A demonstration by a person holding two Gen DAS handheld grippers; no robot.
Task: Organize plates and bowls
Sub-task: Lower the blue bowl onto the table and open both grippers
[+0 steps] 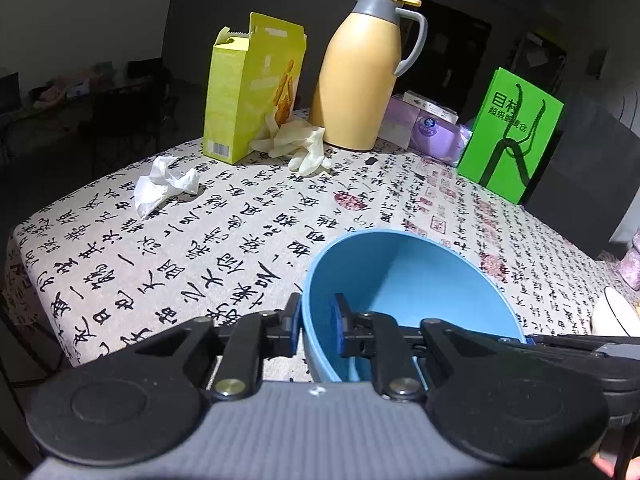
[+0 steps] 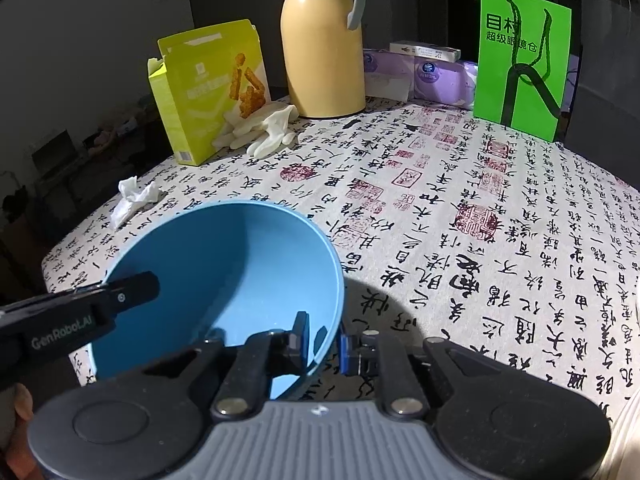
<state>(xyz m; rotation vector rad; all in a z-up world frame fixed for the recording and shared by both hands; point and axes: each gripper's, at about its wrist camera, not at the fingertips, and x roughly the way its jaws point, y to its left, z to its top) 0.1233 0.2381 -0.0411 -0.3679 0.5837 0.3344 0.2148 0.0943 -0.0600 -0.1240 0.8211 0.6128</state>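
- The left gripper (image 1: 316, 322) has one finger outside and one inside the rim of the blue bowl (image 1: 404, 280). A little gap shows beside the wall, so the pads look slack rather than pinching.
- The right gripper (image 2: 322, 340) straddles the opposite rim of the same bowl (image 2: 224, 276) at lower centre of its view. Its pads sit close on the thin wall, apparently clamped.
- The bowl fills the lower middle of both views, tilted, its base hidden. I cannot tell whether it rests on the tablecloth (image 2: 460, 208).
- A white dish (image 1: 612, 312) peeks in at the right edge of the left view, just beside the bowl.
- Upper frame holds a thermos (image 1: 360, 76), snack box (image 1: 252, 88), gloves (image 1: 296, 144), a crumpled tissue (image 1: 160, 184) and a green bag (image 1: 512, 132).
- No stack is visible; sorting looks barely begun, with the bowl's placing still ahead.
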